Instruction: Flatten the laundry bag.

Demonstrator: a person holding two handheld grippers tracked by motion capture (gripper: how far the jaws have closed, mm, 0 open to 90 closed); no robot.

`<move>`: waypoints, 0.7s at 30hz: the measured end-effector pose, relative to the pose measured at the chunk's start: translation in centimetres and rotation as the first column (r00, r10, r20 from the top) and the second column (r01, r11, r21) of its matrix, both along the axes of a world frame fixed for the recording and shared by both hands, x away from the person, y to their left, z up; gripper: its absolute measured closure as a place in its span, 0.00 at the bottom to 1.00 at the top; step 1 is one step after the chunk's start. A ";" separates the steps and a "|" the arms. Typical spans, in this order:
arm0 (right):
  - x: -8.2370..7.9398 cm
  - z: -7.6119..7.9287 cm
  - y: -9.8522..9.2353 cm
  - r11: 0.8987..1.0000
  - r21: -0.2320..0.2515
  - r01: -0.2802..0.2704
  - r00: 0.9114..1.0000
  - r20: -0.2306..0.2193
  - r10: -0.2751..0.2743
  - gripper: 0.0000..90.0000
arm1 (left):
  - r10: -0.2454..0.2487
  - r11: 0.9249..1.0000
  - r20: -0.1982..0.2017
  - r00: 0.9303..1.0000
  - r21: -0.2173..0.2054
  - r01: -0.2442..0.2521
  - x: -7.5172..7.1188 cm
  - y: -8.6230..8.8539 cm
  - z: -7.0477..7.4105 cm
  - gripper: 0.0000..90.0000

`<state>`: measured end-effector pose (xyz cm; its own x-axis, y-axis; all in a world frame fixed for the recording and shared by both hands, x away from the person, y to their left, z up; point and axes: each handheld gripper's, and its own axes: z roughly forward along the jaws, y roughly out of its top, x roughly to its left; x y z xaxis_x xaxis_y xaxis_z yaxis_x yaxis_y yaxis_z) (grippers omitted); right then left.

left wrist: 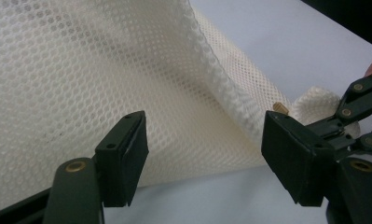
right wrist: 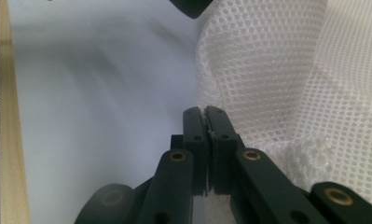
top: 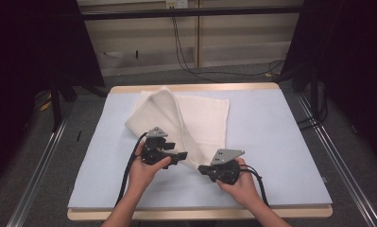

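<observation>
Nearest, right gripper [top: 204, 169] with fingers [right wrist: 195, 133] clenched on the near corner of a white mesh cloth [top: 195, 118]; left gripper [top: 182, 154] released — cloth edge between. Beyond, folded over on pale blue surface [top: 271, 142].

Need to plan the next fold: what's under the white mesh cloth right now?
The white mesh cloth lies on the pale blue table cover; the right tongs pinch its near corner. Its raised fold hides what's beneath.

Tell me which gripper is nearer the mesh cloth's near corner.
Right. The right gripper is shut on that corner of the mesh cloth; the left gripper, jaws apart, hovers beside the cloth's raised fold.
</observation>
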<state>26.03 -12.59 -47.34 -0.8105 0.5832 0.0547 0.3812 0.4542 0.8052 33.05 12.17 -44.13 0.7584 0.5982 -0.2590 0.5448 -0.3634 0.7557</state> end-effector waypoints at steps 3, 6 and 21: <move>-0.1 0.0 0.1 1.000 -0.006 -0.007 1.000 0.000 0.007 0.98 | 0.009 1.000 0.011 1.000 -0.007 -0.009 0.1 0.0 0.1 0.41; -0.1 -0.1 0.2 1.000 -0.008 -0.010 1.000 -0.001 0.010 0.98 | 0.014 1.000 0.018 1.000 -0.011 -0.014 0.0 -0.3 0.0 0.46; -0.1 -0.2 0.4 1.000 -0.018 -0.017 1.000 0.005 0.018 0.98 | 0.000 1.000 0.009 1.000 -0.007 0.001 0.4 -0.5 -0.6 0.63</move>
<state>25.94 -12.24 -47.49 -0.8208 0.5698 0.0402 0.3688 0.4749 0.7990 33.41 11.66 -44.71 0.7610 0.5959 -0.2566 0.5378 -0.3582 0.7632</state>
